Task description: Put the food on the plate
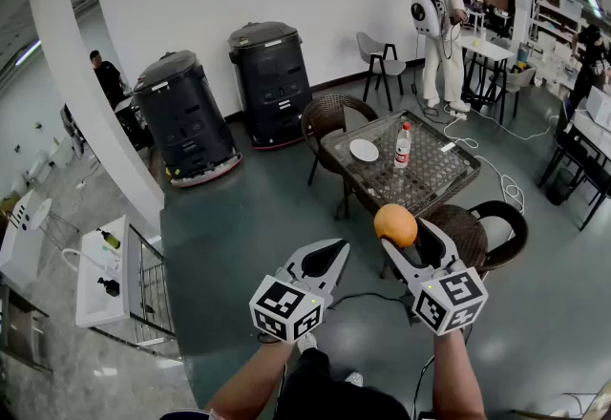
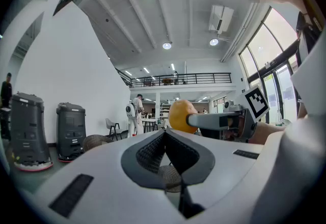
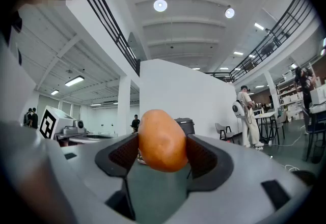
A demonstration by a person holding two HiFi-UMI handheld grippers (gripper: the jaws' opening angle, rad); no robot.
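Note:
A round orange piece of food (image 1: 395, 224) sits between the pads of my right gripper (image 1: 402, 231), which is shut on it and holds it up in the air. In the right gripper view the food (image 3: 162, 140) fills the gap between both dark pads. My left gripper (image 1: 334, 248) hangs just to its left, shut, with nothing in it; its tips (image 2: 164, 134) meet. A small white plate (image 1: 364, 150) lies on the glass-topped table (image 1: 434, 181) some way ahead, beyond both grippers.
A plastic bottle (image 1: 404, 143) stands on the table right of the plate. Wicker chairs (image 1: 329, 115) (image 1: 477, 229) flank the table. Two black machines (image 1: 181, 117) (image 1: 270, 79) stand by the wall. A person (image 1: 444, 31) stands at the far right.

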